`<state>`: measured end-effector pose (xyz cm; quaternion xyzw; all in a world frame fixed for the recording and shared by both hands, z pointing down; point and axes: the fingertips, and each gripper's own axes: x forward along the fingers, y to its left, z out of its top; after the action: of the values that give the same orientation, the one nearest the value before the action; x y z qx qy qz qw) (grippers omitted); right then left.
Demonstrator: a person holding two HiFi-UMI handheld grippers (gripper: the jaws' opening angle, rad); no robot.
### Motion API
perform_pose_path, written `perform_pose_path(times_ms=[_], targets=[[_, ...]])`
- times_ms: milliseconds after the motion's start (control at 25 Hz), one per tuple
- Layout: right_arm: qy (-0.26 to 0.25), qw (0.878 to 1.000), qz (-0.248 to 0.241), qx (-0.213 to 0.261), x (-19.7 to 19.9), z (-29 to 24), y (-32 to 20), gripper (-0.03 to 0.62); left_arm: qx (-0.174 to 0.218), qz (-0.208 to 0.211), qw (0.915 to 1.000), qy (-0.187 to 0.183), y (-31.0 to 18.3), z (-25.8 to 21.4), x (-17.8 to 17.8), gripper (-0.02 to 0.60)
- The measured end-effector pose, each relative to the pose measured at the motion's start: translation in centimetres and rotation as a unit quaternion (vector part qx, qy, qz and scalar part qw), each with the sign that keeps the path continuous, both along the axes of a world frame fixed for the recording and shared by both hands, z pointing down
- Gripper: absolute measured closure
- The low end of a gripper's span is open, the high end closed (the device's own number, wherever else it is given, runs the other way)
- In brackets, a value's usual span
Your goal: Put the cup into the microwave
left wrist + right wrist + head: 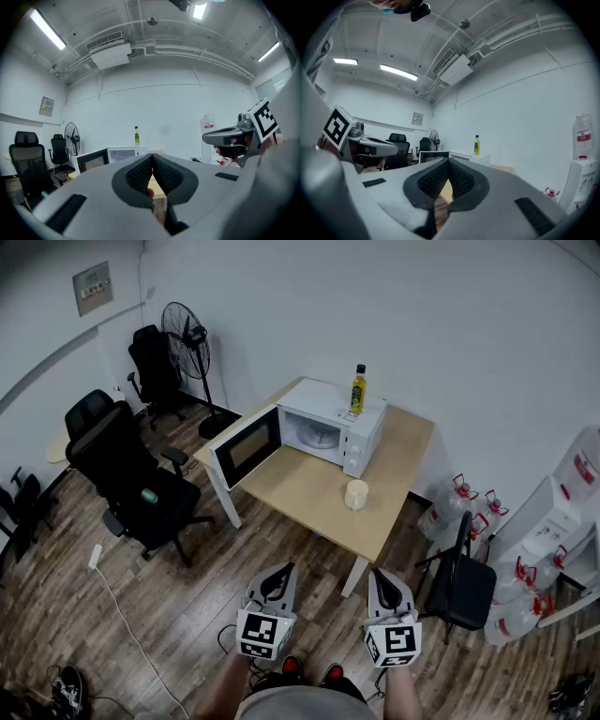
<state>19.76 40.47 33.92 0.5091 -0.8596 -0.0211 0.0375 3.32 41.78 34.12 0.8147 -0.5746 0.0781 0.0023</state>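
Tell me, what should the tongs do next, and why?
Probably step closer and open the right tongs toward the cup: they and the left tongs are shut, empty and well short of the table, and the microwave door already stands open.

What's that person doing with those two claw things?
A person stands back from the table, holding the left gripper and right gripper out in front, both shut and empty. Nothing is picked up yet. The cup sits on the table near the microwave, whose door is open. A bottle stands on top.
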Motion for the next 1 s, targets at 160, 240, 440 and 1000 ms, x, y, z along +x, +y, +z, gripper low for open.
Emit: perform_pose_path(times_ms=[160,240,440,1000], targets=[[-0.012,1.0,0.004,-0.003,-0.8,0.0,-0.5,0.577,0.0,0.005,1.0,-0.001,-0.6,0.0,-0.9,0.558],[-0.014,1.0,0.007,-0.005,-1.2,0.2,-0.8,0.577,0.0,0.008,1.0,0.0,-1.0,0.1,-1.4,0.558],[-0.006,1.0,0.014,-0.006,-2.7,0.8,-1.4,0.577,0.001,0.018,0.9998,0.003,-1.7,0.6,-2.7,0.558],[0.02,1.0,0.008,-0.023,-8.3,2.9,-5.3,0.577,0.002,-0.013,0.9998,0.018,-5.2,1.7,-9.7,0.558]])
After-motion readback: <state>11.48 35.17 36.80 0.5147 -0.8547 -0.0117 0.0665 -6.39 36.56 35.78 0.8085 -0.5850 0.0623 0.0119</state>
